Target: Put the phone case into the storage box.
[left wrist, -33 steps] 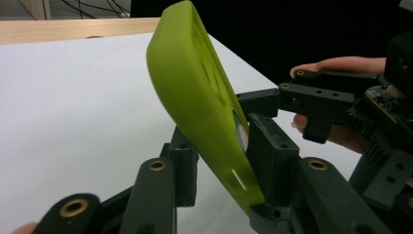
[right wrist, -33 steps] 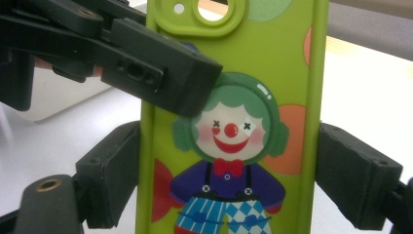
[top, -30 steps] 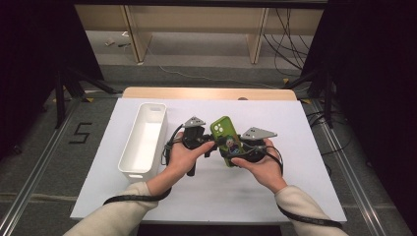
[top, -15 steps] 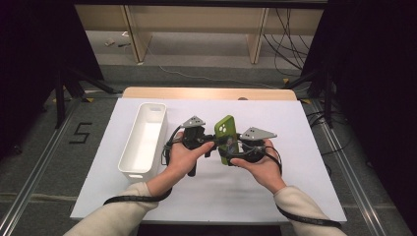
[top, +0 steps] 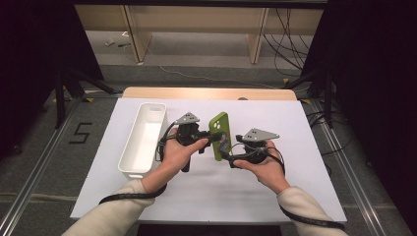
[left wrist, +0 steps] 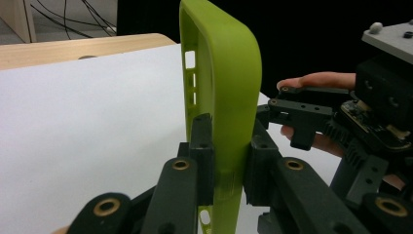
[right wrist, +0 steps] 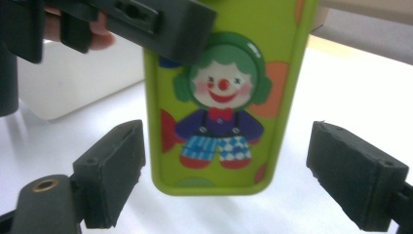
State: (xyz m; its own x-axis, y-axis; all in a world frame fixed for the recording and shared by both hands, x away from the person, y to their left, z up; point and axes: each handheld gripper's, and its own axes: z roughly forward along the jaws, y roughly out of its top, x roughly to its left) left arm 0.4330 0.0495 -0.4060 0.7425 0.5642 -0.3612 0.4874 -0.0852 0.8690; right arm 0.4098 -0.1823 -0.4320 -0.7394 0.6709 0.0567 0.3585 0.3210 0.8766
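Observation:
A lime-green phone case [top: 221,135] with a clown picture on its back is held on edge above the white table. My left gripper [top: 214,139] is shut on the case's side; in the left gripper view the jaws pinch the case [left wrist: 221,97] at the left gripper [left wrist: 225,151]. My right gripper [top: 227,160] is at the case's lower end. In the right gripper view the right gripper [right wrist: 229,168] stands open, its pads well clear on either side of the case [right wrist: 224,97]. One black finger of the left gripper [right wrist: 160,22] crosses the case's top.
A long white bin [top: 129,147] stands on the white table sheet [top: 295,128] left of the hands, with nothing visible inside. The wooden table edge [top: 206,93] runs along the back. Black cables trail from both grippers.
The case has tipped slightly more upright between the hands. Both hands stay in nearly the same place.

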